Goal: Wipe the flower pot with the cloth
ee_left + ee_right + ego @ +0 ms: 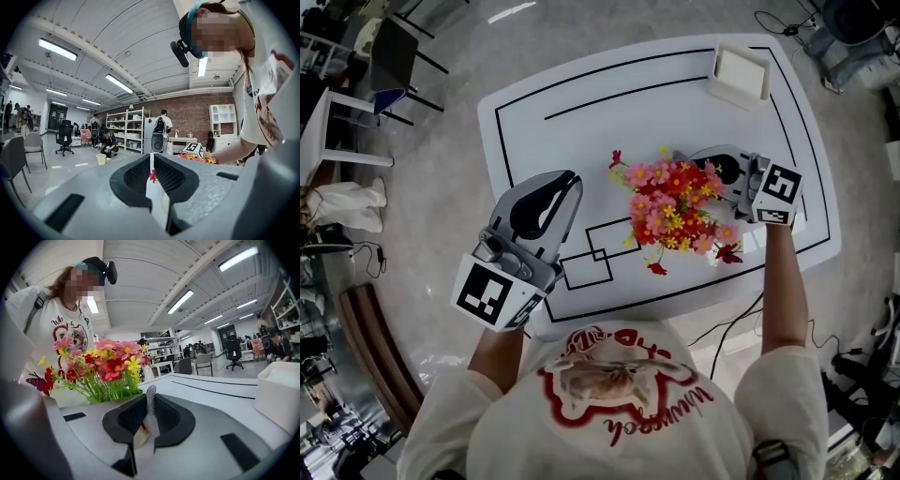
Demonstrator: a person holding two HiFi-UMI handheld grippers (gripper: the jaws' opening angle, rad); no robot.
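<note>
A bunch of red, pink and yellow artificial flowers [675, 214] stands at the middle of the white table [581, 103]; the blooms hide the pot beneath them. My right gripper [714, 171] is close against the flowers' right side, shut on a strip of grey mesh cloth [150, 409] that sticks up between its jaws. In the right gripper view the flowers [101, 364] rise just left of the gripper [150, 397]. My left gripper [570, 184] hovers over the table's near left part, apart from the flowers, jaws together and empty. The left gripper view shows the flowers [199, 158] beyond its tips [152, 157].
A white rectangular box [739, 73] sits at the table's far right corner and shows as a white block [279, 397] in the right gripper view. Black lines and small squares [595, 248] mark the tabletop. Chairs [394, 56] stand on the floor beyond the left edge.
</note>
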